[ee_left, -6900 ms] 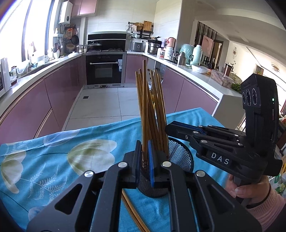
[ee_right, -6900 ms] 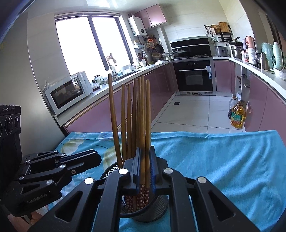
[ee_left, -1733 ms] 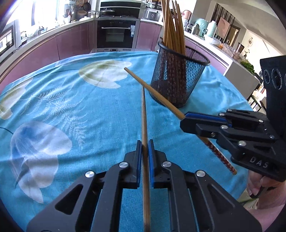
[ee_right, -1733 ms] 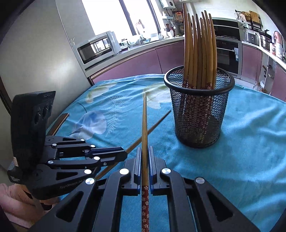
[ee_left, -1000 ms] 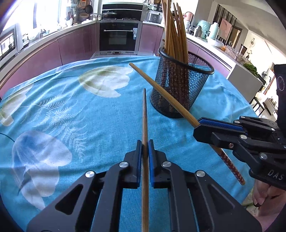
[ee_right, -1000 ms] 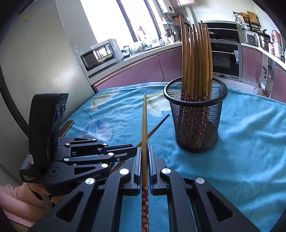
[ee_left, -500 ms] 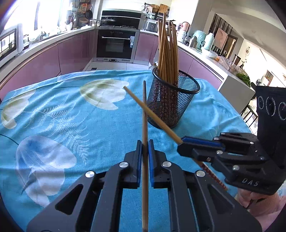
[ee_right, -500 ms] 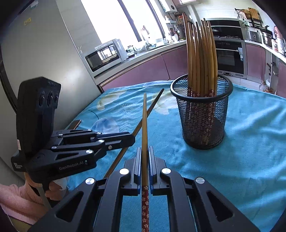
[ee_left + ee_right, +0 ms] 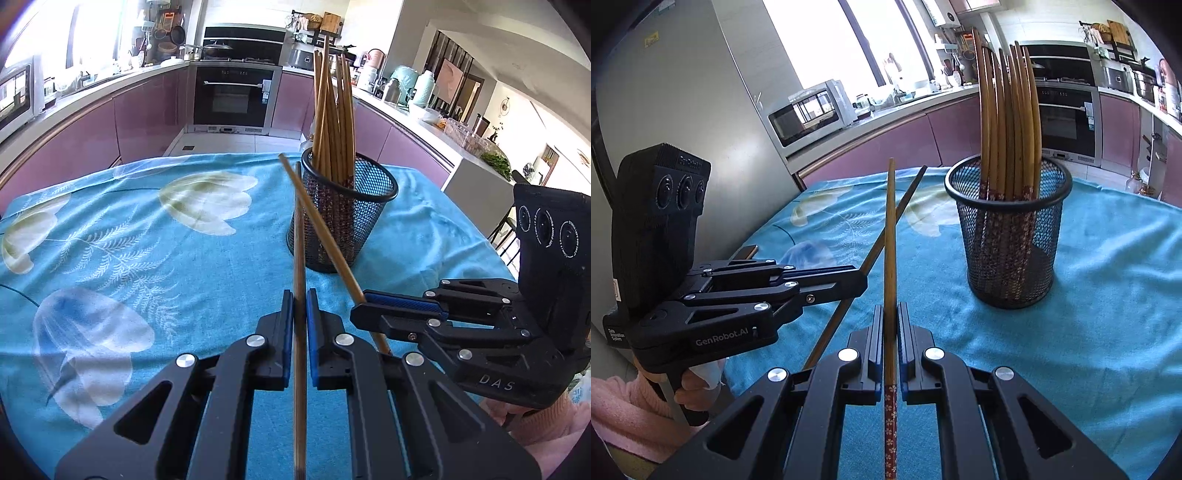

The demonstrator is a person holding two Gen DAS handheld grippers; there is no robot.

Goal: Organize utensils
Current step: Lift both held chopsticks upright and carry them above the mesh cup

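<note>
Left wrist view first: the left gripper (image 9: 300, 306) is clamped down on a plain wooden chopstick (image 9: 299, 258), blue pads squeezing it from both sides, and the stick runs straight ahead toward the holder (image 9: 343, 218). That holder is a round black wire-mesh cup standing upright on the tablecloth (image 9: 147, 240), stuffed with a bunch of upright chopsticks (image 9: 332, 122). Off to the right you can see the right gripper (image 9: 364, 299) pinching a second chopstick (image 9: 317, 221) that slants up across the first one, its tip near the holder's rim. A bit of pink sleeve (image 9: 539, 421) shows under it.

Right wrist view: same deal, the right gripper (image 9: 891, 321) is clenched on its chopstick (image 9: 890, 240), and here you can see the handle end is red with tiny white flowers, which the left view doesn't really show. The left gripper (image 9: 862, 280) sits at the left, gripping its stick (image 9: 886, 229), which crosses behind. The holder (image 9: 1008, 240) stands ahead and to the right, well apart from both tips. The tablecloth (image 9: 1108, 295) is turquoise with pale flower prints. A microwave (image 9: 809, 110) sits on the counter behind.
</note>
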